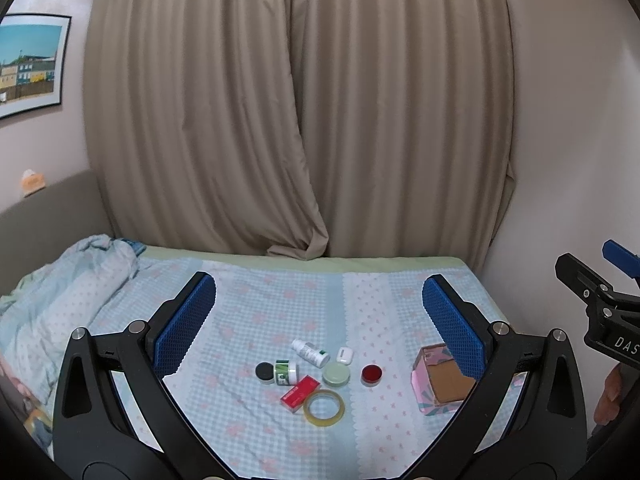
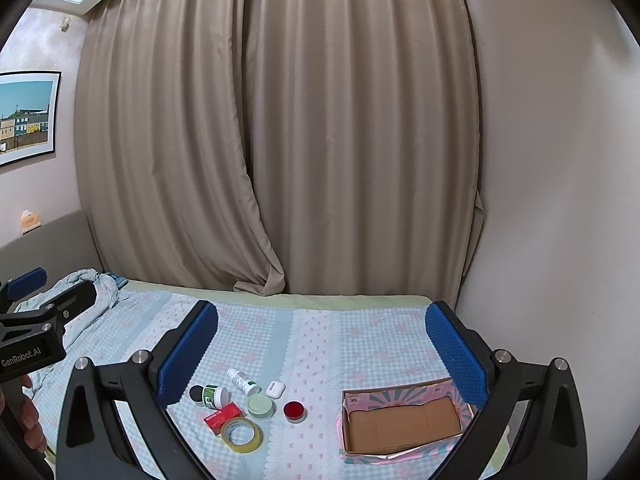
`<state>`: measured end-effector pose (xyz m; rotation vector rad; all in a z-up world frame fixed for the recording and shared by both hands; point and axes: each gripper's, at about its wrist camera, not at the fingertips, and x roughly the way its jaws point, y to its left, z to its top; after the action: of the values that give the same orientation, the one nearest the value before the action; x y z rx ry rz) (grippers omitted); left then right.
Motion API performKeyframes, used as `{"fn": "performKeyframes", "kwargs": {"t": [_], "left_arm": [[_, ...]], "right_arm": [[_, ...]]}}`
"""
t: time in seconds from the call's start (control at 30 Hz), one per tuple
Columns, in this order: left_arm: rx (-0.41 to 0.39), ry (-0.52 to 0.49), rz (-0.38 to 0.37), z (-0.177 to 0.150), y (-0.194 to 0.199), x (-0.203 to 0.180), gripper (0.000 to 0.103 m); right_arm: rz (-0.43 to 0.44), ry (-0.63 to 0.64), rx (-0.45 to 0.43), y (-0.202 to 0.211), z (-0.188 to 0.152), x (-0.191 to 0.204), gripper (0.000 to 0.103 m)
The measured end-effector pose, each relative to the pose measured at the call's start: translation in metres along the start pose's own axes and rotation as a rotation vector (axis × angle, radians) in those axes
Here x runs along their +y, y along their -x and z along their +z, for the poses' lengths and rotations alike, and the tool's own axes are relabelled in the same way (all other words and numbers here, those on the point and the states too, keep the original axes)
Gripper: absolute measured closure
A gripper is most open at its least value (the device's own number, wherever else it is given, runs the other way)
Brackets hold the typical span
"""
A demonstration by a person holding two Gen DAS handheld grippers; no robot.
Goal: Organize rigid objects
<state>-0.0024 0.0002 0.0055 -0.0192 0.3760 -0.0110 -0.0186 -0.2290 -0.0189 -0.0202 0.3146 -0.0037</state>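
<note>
While box [image 2: 404, 426] lay empty, tape [image 2: 240, 434], jars, bottle [image 2: 243, 381] sat clustered left of box; left gripper [image 1: 318, 320], right gripper [image 2: 320, 344] both gaped wide, nothing held.

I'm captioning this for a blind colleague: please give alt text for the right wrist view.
An empty pink-patterned cardboard box sits on a blue checked bedsheet, right of clustered small items: yellowish tape roll, red-lidded jar, white earbud case. The right gripper hangs open above.
</note>
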Motion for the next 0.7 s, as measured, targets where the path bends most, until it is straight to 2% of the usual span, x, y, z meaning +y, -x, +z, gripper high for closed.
{"fn": "performKeyframes", "kwargs": {"t": [0.7], "left_arm": [[0.015,0.009,-0.029,-0.004,-0.007,-0.01,0.0]], "right_arm": [[0.0,-0.02,-0.002,0.001,0.0,-0.013,0.0]]}}
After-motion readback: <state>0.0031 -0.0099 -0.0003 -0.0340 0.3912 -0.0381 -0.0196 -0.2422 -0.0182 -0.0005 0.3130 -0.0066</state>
